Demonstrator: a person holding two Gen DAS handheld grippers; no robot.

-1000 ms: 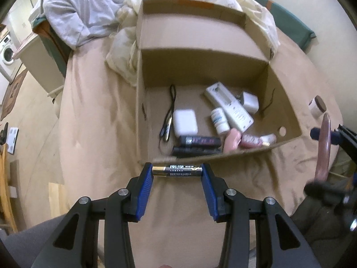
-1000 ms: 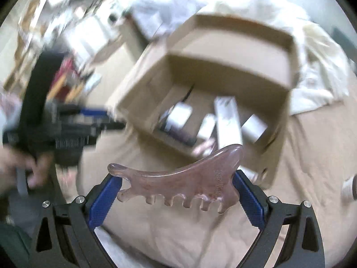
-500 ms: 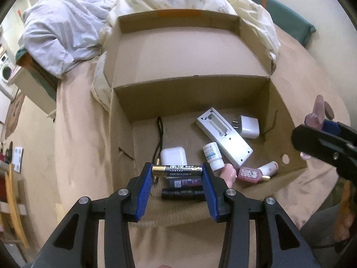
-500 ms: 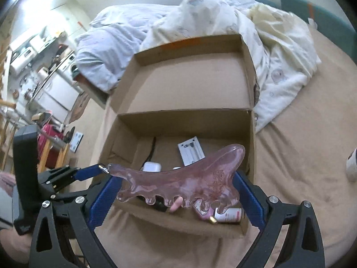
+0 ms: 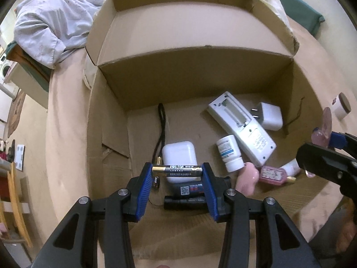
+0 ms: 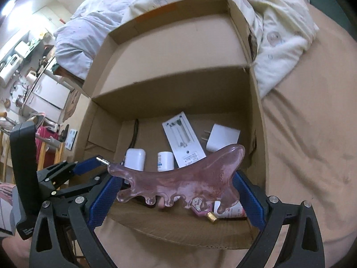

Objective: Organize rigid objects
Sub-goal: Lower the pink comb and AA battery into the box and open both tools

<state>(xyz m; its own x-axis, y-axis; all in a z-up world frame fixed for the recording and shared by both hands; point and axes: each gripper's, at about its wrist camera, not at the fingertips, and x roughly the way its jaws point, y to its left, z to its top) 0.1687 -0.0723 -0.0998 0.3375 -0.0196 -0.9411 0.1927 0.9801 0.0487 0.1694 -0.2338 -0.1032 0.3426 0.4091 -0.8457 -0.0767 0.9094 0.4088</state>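
bed (image 5: 67, 134): tan sheet all over, rumpled pale duvet (image 5: 51, 20) piled up around 11 o'clock in the left wrist view

cardboard box (image 5: 178, 71): big open carton sitting on the bed, flaps up, far flap toward 12 o'clock; everything below is loose on its floor

remote (image 5: 242, 131): white, face down with the battery bay showing, lying diagonal at about 2 o'clock of the box floor

charger plug (image 5: 268, 116): white cube, prongs pointing at the remote, right beside it on the 3 o'clock side

earbud case (image 5: 179, 154): white, middle of the floor toward 6 o'clock, black cable (image 5: 161, 125) running off toward 12

pill bottle (image 5: 229, 153): white with a blue label, on its side, touching the remote's near end

pink bottle (image 5: 271, 175): small, gold cap, at the near wall around 4 o'clock, another pale little bottle just past it

flashlight (image 5: 184, 199): black, lying along the near wall at 6 o'clock, a dark boxy thing right behind it, can't tell what

comb (image 6: 178, 181): pinkish translucent scalloped one, clamped end to end in the right gripper (image 6: 176, 189) fingers, hanging over the box's near edge

battery (image 5: 177, 170): black and gold, pinched end to end between the left gripper (image 5: 177, 183) fingers, up over the earbud case, not on the floor of the box

little jar (image 5: 341, 108): white with a brown lid, out on the bed at 3 o'clock, outside the box
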